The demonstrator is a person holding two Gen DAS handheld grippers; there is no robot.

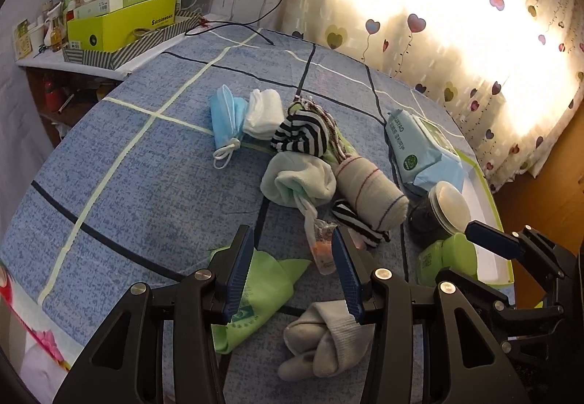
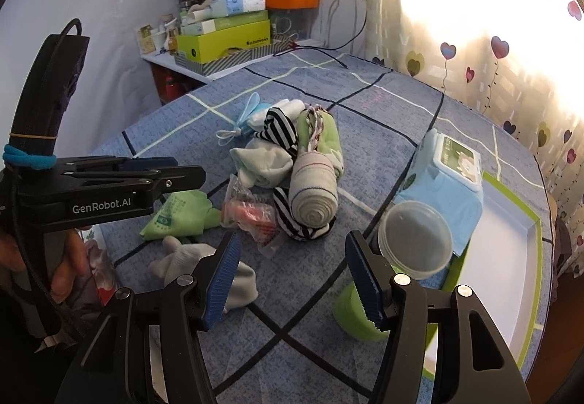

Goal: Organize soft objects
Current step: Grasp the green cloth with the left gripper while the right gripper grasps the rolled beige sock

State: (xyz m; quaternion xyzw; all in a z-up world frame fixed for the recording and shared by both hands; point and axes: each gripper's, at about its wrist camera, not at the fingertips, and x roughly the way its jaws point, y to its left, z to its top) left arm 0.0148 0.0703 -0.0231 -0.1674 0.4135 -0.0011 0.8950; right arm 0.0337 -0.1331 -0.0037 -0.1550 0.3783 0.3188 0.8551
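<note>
A heap of soft things lies on the blue checked bed cover (image 1: 146, 185): a blue face mask (image 1: 226, 119), a white sock bundle (image 1: 264, 111), a black-and-white striped sock (image 1: 303, 133), a pale mint sock (image 1: 299, 181) and a rolled beige cloth (image 1: 372, 192). My left gripper (image 1: 292, 232) is open above a green cloth (image 1: 262, 290) and a grey sock (image 1: 321, 342), with a small plastic packet (image 1: 321, 250) beside its right finger. My right gripper (image 2: 292, 237) is open over bare cover, between the grey sock (image 2: 204, 265) and a clear-lidded jar (image 2: 416, 236).
A wet-wipes pack (image 2: 445, 185), a green container (image 2: 350, 309) and a white tray with a green rim (image 2: 511, 258) sit at the right. A cluttered shelf with boxes (image 2: 226, 38) stands behind the bed, and a sunlit curtain (image 2: 492, 57) hangs on the right. A hand (image 2: 62, 272) holds the left gripper.
</note>
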